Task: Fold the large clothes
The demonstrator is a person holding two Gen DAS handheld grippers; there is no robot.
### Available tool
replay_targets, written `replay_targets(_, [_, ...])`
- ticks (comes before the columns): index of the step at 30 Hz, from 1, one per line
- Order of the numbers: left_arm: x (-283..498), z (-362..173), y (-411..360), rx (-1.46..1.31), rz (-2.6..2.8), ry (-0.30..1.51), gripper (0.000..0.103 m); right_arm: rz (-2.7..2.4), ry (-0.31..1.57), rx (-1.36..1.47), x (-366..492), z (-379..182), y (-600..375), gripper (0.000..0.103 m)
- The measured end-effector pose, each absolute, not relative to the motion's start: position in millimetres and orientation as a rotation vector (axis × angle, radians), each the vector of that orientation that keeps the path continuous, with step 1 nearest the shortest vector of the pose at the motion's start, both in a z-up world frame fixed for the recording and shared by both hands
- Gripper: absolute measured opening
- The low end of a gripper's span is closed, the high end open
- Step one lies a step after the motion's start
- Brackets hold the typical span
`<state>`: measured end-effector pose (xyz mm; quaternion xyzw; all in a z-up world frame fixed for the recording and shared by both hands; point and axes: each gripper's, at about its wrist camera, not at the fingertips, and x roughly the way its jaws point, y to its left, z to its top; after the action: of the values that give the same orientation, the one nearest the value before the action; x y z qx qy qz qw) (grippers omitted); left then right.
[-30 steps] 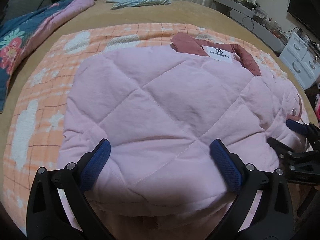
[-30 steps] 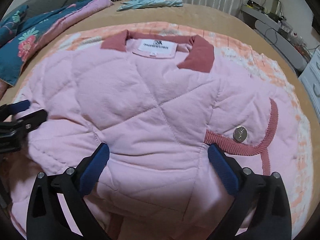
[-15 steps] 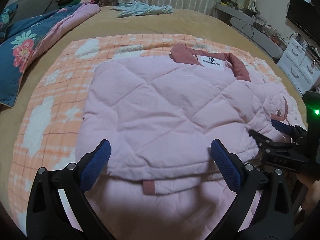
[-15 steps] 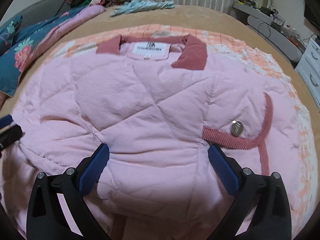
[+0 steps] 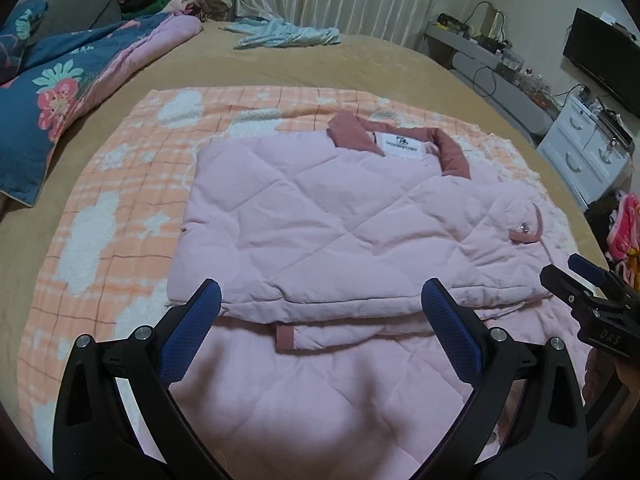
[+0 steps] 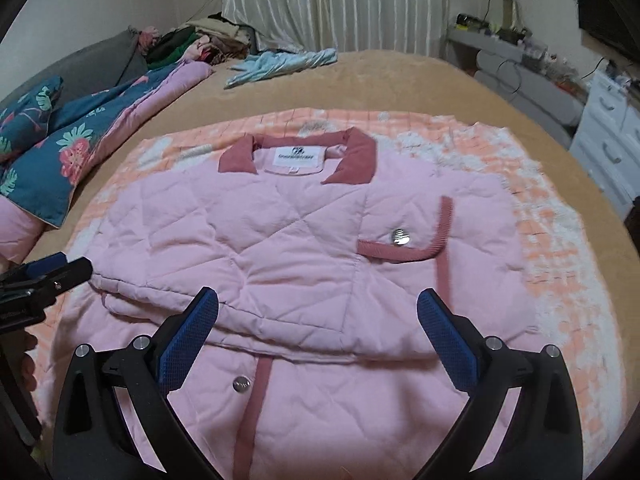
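Both grippers (image 5: pixel 320 308) (image 6: pixel 318 316) gape empty — pink jacket (image 5: pixel 340 216) seemingly folded on blanket (image 5: pixel 120 184).

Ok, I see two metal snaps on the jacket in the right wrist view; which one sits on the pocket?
The upper snap, on the folded pink jacket just above the dark-pink pocket trim. The lower snap sits beside the front placket strip, nearer the right hand-held gripper.

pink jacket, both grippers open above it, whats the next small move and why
Probably lower both grippers to the near hem of the pink jacket and pinch it. The left gripper and right gripper are open and empty, and the lower part still lies flat, unfolded, below the folded sleeves.
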<state>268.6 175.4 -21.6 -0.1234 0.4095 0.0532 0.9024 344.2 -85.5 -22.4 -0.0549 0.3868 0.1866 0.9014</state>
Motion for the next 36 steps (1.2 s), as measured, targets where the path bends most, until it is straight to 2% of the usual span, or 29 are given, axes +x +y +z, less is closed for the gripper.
replay_targets(36, [175,68,143,-0.23,0.056,0.675,0.094,0.387,0.613,-0.064,237,77,-141,0.099])
